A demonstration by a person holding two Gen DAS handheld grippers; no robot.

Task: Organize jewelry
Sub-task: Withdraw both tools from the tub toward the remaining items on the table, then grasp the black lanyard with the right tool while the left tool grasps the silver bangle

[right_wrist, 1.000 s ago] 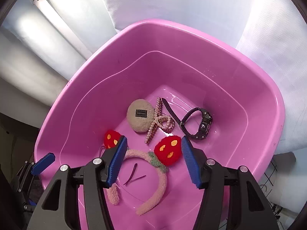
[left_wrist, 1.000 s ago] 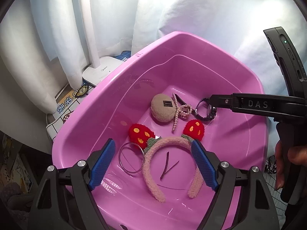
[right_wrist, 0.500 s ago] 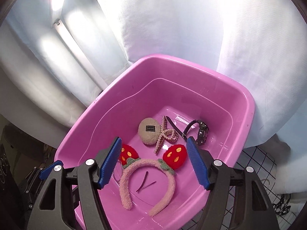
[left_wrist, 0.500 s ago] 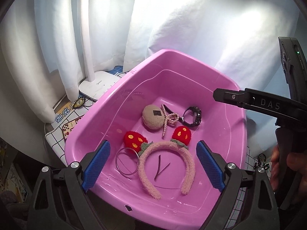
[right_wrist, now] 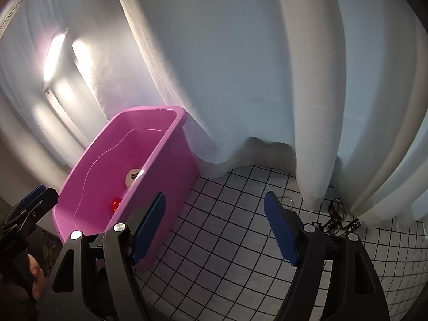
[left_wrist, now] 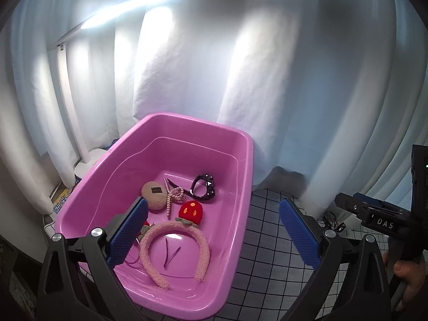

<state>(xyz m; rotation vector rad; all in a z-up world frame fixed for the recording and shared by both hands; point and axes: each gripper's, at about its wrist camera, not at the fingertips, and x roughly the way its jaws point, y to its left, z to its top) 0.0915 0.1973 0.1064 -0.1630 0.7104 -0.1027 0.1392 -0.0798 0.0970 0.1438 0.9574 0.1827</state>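
Tub [left_wrist: 242, 187] — glossy pink, perhaps plastic

Pink tub [right_wrist: 171, 176] beside empty, parted claw [right_wrist: 215, 226]

Tub [left_wrist: 242, 176]: glossy smooth pink plastic. Headband [left_wrist: 174, 243]: fuzzy plush cloth. Curtain [right_wrist: 240, 67]: matt white woven cloth.
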